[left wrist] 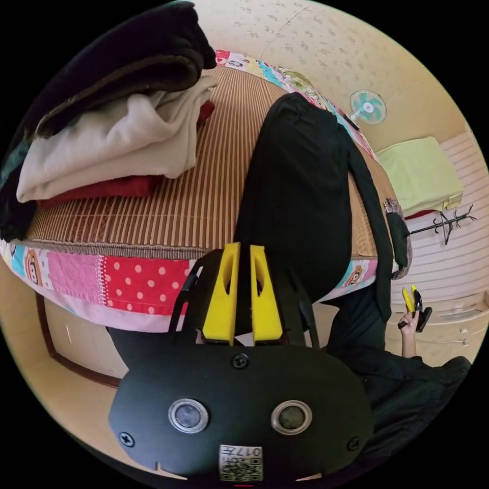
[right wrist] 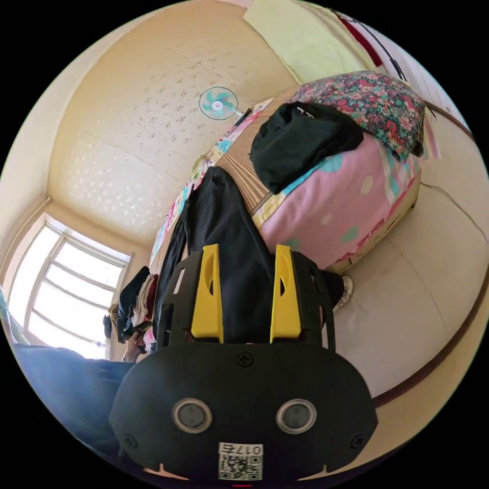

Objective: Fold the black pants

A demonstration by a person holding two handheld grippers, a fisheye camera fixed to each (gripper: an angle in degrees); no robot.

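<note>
The black pants (left wrist: 300, 193) lie lengthwise on the striped bed mat (left wrist: 204, 193), one end hanging over the near edge. My left gripper (left wrist: 244, 248) sits at that edge, its yellow jaws almost together with dark fabric in the narrow gap. A thin black part of the pants (left wrist: 379, 239) droops off the mat's right side. Beyond it a hand holds my right gripper (left wrist: 409, 291). In the right gripper view the right gripper (right wrist: 247, 249) stands open, jaws wide apart, with the pants (right wrist: 229, 239) hanging just beyond them.
A pile of folded clothes (left wrist: 112, 137) sits at the mat's far left. A black garment heap (right wrist: 300, 137) and a floral pillow (right wrist: 367, 102) lie on the bed's other end. A patchwork sheet (left wrist: 137, 280), a fan (left wrist: 368, 106), a coat rack (left wrist: 448, 224) and a window (right wrist: 66, 290) surround it.
</note>
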